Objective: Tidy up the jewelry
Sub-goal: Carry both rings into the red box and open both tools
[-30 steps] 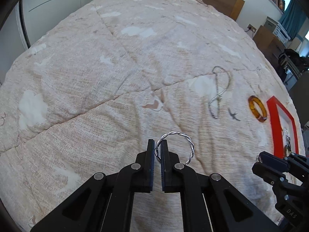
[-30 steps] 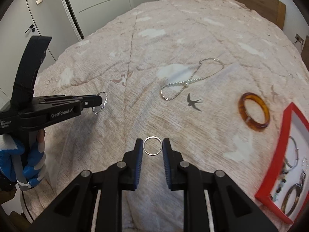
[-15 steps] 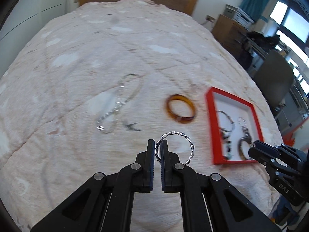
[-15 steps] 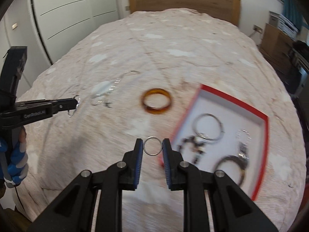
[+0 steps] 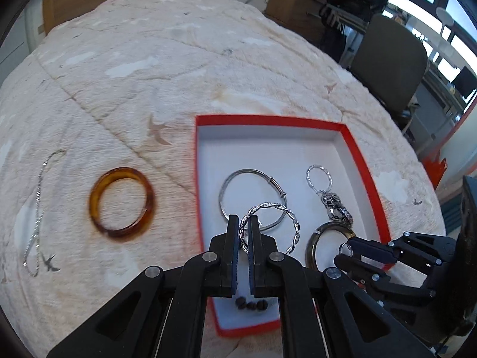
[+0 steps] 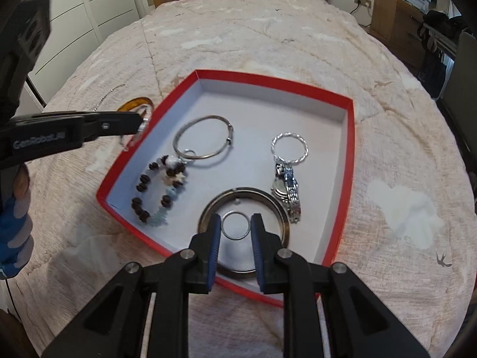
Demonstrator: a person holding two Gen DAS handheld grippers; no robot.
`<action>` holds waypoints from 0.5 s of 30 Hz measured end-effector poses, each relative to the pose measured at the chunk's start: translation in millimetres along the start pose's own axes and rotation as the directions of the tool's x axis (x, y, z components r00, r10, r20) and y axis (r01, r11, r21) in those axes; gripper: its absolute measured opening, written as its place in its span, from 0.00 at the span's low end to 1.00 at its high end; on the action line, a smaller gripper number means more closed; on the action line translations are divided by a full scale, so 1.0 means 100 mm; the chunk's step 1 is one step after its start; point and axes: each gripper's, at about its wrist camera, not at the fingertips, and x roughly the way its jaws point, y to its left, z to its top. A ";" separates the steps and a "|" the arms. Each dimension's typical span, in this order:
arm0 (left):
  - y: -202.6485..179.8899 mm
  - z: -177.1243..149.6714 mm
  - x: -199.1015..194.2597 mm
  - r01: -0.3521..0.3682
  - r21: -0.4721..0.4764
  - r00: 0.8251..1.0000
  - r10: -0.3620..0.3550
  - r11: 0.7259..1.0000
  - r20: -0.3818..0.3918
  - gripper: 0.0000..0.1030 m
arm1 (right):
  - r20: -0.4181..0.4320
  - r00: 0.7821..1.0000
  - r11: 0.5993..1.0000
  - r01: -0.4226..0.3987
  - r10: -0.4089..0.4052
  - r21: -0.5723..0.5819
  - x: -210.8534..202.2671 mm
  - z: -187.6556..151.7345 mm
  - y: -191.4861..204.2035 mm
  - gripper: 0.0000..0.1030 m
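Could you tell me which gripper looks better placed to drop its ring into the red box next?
Right, probably. The right gripper holds its small plain ring well inside the red box, over the dark bangle. The left gripper, pinching the twisted silver ring, sits nearer the box's left wall.

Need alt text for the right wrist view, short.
The right gripper holds a plain silver ring above a red box on a bed, holding bangles, a beaded bracelet and a watch. The left gripper enters left, holding a twisted ring.
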 end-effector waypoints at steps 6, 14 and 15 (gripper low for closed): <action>-0.05 -0.03 0.32 -0.027 0.021 0.998 0.028 0.999 -0.057 0.05 | -0.036 0.999 0.999 -0.012 0.010 -0.050 0.14 -0.02 -0.05 0.19; 0.01 0.06 0.41 -0.055 -0.001 0.997 0.055 0.998 -0.060 0.06 | -0.070 0.998 0.994 -0.009 0.001 -0.109 0.21 0.01 0.00 0.19; 0.02 0.07 0.42 -0.055 -0.006 0.997 0.055 0.998 -0.063 0.06 | -0.072 0.997 0.994 -0.008 0.000 -0.112 0.21 0.01 0.00 0.19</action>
